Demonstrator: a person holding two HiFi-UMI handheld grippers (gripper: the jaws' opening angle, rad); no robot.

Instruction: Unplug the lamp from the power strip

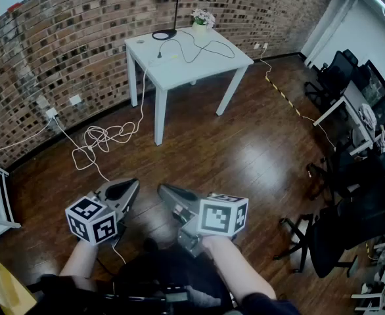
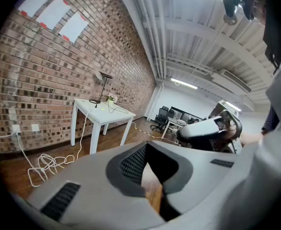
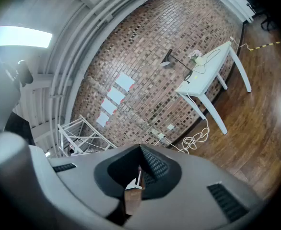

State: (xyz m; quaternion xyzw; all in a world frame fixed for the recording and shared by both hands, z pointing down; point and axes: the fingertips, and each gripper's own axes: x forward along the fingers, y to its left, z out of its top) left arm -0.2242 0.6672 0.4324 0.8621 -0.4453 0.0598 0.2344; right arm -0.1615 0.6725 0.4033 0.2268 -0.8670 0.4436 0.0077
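The left tool (image 1: 135, 182) is closed tip to tip with nothing between its jaws. The right tool (image 1: 160, 188) just beside it looks closed and empty too. Both hang at the bottom of the head view over the wooden floor (image 1: 245, 149), touching nothing. The lamp (image 1: 177, 5) stands at top centre, at the far edge of the white table (image 1: 205, 61), well apart from them. Its dark cord (image 1: 205, 51) trails across the tabletop. The power strip is too small to make out.
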